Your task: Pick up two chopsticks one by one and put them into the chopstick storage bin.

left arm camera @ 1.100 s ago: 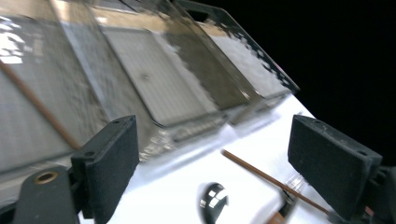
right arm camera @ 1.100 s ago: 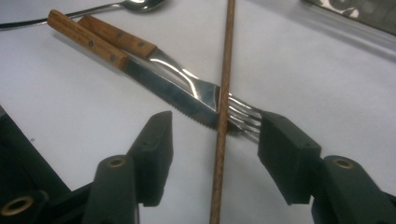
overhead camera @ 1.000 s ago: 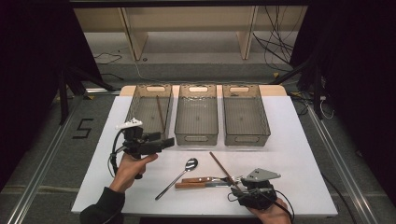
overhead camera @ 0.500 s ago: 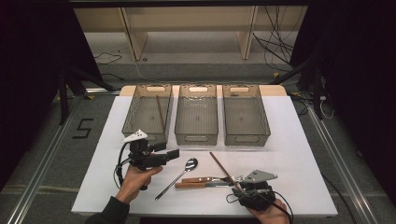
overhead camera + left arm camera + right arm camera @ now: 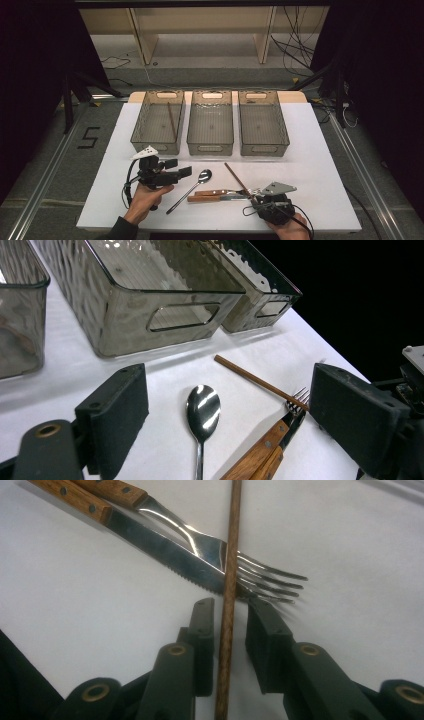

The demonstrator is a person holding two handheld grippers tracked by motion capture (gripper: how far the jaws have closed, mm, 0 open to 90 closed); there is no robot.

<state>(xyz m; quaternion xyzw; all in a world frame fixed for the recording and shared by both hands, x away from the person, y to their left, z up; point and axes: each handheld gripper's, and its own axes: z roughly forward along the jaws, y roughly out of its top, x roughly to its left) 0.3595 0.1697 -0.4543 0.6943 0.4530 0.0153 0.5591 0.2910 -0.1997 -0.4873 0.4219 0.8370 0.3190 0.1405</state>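
High view: white table (image 5: 325, 165), grey floor (image 5: 45, 165).

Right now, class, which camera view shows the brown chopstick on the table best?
The right gripper view: the chopstick runs between the right gripper's jaws, crossing the fork. The left gripper view shows it slanted; the high view, small.

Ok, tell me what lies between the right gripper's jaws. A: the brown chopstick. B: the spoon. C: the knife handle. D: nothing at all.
A: in the right gripper view the brown chopstick runs up between the two black jaws of the right gripper, which have just been closing and still show a gap on each side of it, while the spoon lies apart, nearer the left gripper.
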